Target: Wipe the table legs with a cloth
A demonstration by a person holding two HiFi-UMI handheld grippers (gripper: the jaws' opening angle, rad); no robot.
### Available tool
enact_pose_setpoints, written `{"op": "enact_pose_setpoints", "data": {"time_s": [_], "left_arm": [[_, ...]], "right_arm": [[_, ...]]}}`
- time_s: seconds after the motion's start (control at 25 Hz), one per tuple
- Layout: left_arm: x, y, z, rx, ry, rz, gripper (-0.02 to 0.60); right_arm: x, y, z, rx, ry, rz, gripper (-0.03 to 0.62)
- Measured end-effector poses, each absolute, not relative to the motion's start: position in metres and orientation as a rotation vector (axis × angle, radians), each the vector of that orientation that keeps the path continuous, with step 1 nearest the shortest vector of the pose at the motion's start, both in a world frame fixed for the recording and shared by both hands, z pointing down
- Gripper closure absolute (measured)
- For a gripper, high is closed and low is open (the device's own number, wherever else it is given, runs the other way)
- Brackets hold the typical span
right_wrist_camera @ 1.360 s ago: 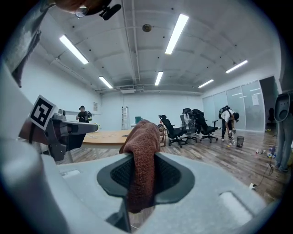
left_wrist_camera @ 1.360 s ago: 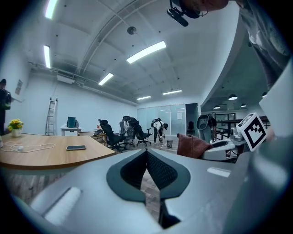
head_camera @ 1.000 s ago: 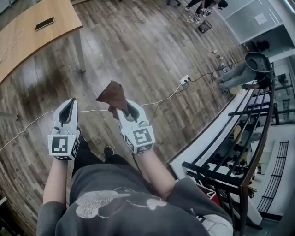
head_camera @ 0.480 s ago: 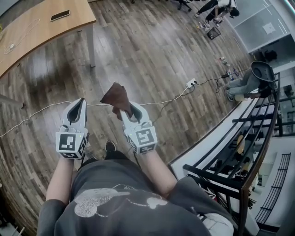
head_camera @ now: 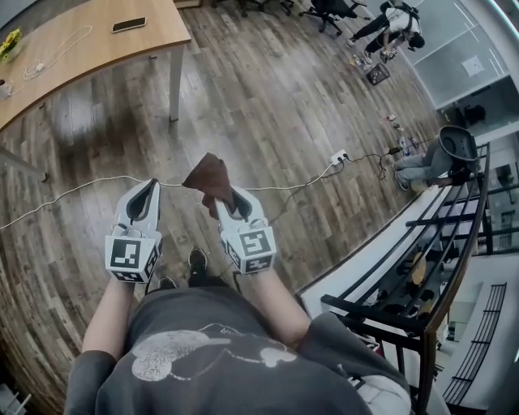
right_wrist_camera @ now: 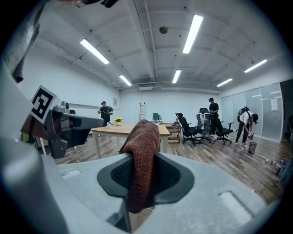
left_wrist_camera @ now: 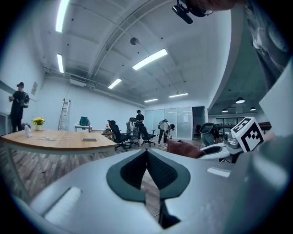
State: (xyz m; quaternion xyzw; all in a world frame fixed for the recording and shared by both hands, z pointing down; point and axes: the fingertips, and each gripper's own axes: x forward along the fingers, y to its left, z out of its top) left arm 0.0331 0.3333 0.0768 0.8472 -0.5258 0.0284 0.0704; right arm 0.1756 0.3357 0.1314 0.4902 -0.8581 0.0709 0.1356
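Both grippers are held out side by side at waist height, well apart from the table (head_camera: 89,49). The right gripper (head_camera: 230,197) is clamped on a brown cloth (head_camera: 209,176). The cloth runs down between its pads and bunches up above the tips. The left gripper (head_camera: 147,186) has its jaws pressed together at the tips with nothing between them.

The table stands at the far left – a light wooden top with a rounded edge, and a pale table leg (head_camera: 174,85) set in from the near corner. A dark phone (head_camera: 130,25) lies flat near that edge.

Between the person and the leg lies a wide stretch of wood floor (head_camera: 268,97). A white cable (head_camera: 73,192) crosses the floor just ahead of the grippers and runs right to a power strip (head_camera: 338,156). A black railing (head_camera: 454,235) closes off the right side – close by the person's right elbow. Office chairs (head_camera: 328,10) and people stand far off past the table.

The print that shows is the black-and-white square marker on each gripper's cube, the left marker (head_camera: 127,254) and the right marker (head_camera: 255,243).
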Motion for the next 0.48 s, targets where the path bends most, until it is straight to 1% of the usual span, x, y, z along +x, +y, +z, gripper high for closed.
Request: {"op": "enact_pose_setpoints", "data": {"time_s": [0.16,0.32,0.48], "left_arm": [[0.020,0.341,0.084,2.515,-1.581,0.099,0.561],[0.022,0.345,0.077,2.548,-1.556,0.090,0.561],[0.010,0.352,0.074,2.543,-1.565,0.090,0.561]], "right_arm": [[0.152,0.348,0.128,1.296,-2.430,0.017,0.508],[0.148,0.351,0.131,1.344,-2.427,0.115,0.508],[0.135,0.353,0.128,1.345,-2.430,0.134,0.508]]}}
